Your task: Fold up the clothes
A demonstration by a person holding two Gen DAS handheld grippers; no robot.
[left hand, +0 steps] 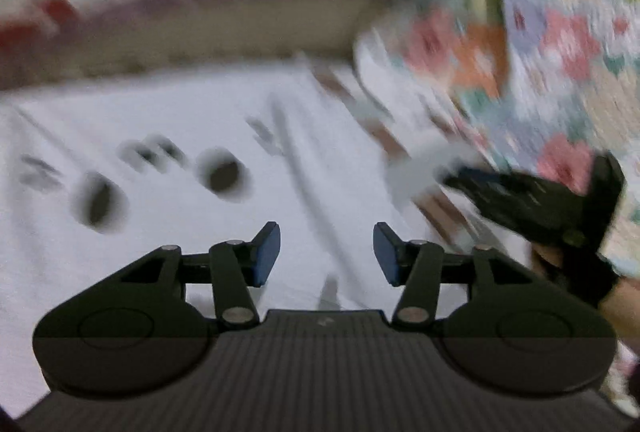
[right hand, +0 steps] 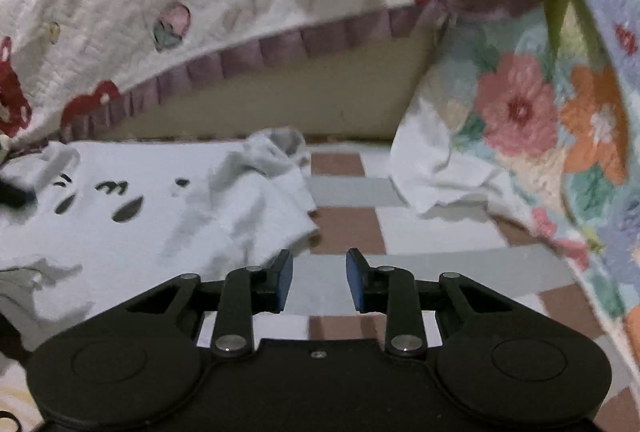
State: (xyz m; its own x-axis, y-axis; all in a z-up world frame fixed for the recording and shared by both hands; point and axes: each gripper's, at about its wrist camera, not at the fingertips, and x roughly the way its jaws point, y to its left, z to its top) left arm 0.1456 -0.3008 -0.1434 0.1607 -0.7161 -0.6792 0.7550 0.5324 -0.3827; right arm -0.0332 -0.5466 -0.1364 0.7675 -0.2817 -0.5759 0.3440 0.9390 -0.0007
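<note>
The left gripper [left hand: 326, 255] stands part-open with nothing between its pads, over a white T-shirt [left hand: 168, 168] with dark print; the right gripper [right hand: 319, 280] is narrower, also empty, beside the shirt's rumpled sleeve [right hand: 276, 192]. The shirt lies mostly spread, perhaps one fold begun, though blur hides detail; most folding remains. It rests on a checked sheet [right hand: 400, 224]; floral quilt [right hand: 560, 112] and strawberry-print blanket [right hand: 120, 12] crowd behind.

white shirt [right hand: 160, 216], floral quilt [right hand: 560, 120], checked sheet [right hand: 400, 232]
</note>
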